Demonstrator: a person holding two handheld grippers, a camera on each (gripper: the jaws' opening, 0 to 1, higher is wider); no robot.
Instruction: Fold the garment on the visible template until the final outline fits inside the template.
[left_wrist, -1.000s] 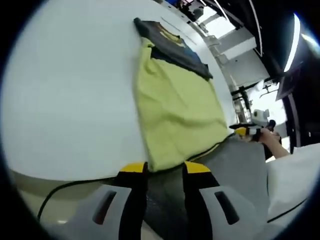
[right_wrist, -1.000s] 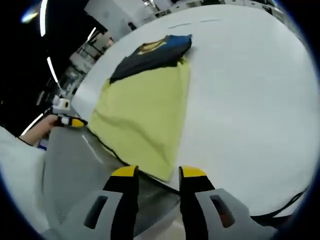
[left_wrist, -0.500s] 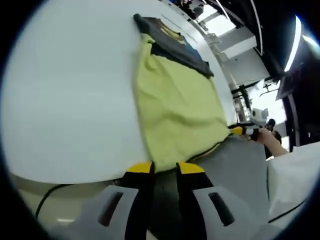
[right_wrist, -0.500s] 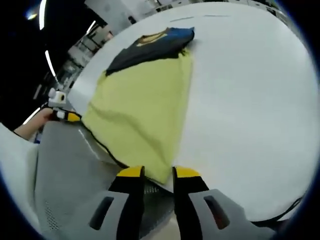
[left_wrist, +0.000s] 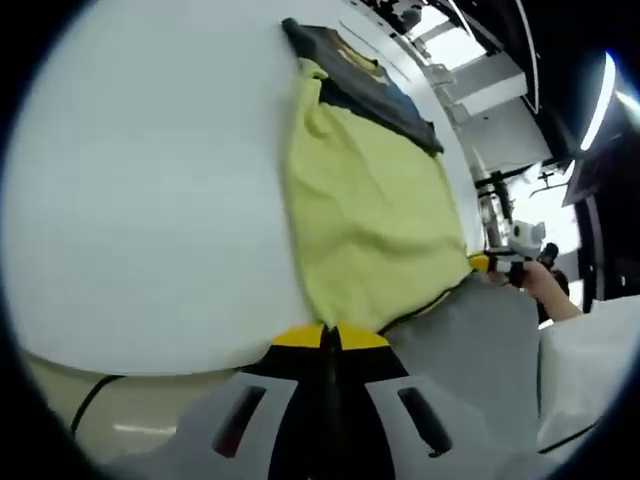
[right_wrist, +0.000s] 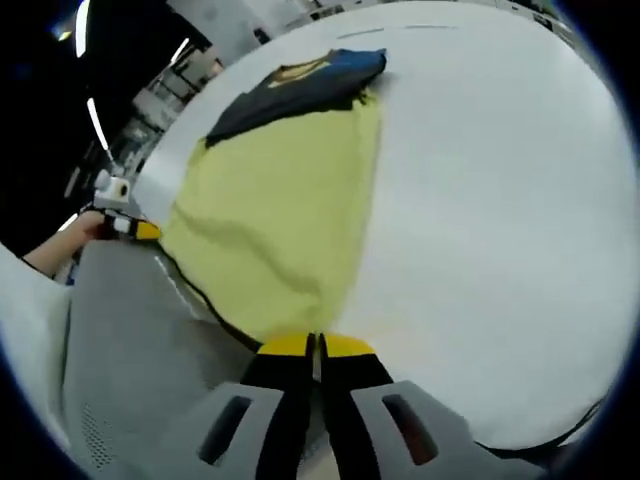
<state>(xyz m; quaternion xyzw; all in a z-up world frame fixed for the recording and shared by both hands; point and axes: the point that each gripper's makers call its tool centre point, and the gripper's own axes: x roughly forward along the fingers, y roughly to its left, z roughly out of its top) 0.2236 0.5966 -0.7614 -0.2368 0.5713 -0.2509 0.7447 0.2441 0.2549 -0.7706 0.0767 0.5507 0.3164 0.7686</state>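
Note:
A garment with a yellow-green body (left_wrist: 370, 210) (right_wrist: 275, 210) and a dark top part (left_wrist: 365, 85) (right_wrist: 290, 90) lies flat on the white table (left_wrist: 140, 200) (right_wrist: 500, 190). My left gripper (left_wrist: 330, 337) is shut on one near hem corner at the table's edge. My right gripper (right_wrist: 315, 346) is shut on the other near hem corner. Each view catches the other gripper at the far end of the hem: the right gripper (left_wrist: 488, 264) and the left gripper (right_wrist: 140, 230), each held by a hand. A thin dark line (left_wrist: 425, 303) (right_wrist: 195, 290) runs along the hem.
Grey cloth (left_wrist: 480, 350) (right_wrist: 130, 340) hangs below the table's near edge, with a white sleeve (left_wrist: 590, 350) beside it. A black cable (left_wrist: 100, 400) trails under the edge. Room fittings and lights (left_wrist: 470, 70) stand beyond the far end of the table.
Both grippers have gone from open to shut, their jaws coming together on the garment's near hem corners. The near hem has puckered slightly.

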